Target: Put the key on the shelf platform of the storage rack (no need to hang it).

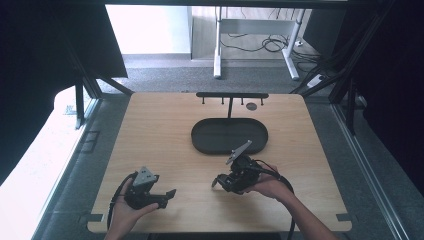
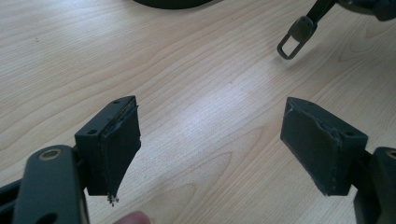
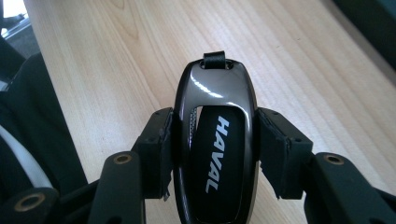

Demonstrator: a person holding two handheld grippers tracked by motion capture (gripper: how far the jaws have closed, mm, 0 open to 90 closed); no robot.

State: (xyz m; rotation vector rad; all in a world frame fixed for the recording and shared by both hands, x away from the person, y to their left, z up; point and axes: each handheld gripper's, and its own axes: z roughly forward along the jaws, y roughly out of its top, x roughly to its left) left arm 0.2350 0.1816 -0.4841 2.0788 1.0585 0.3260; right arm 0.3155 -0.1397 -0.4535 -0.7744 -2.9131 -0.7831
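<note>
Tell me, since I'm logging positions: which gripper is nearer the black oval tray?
Right. The right gripper, shut on a key fob, sits just in front of the black oval tray; the left gripper is farther back toward the table's near-left edge.

The table (image 1: 165,130) is light wood with a wavy grain, the oval tray (image 1: 205,142) and rack (image 1: 231,95) are plain black, both grippers' pads (image 2: 116,149) are matte black, and the key fob (image 3: 215,140) is glossy black with white HAVAL lettering.
</note>
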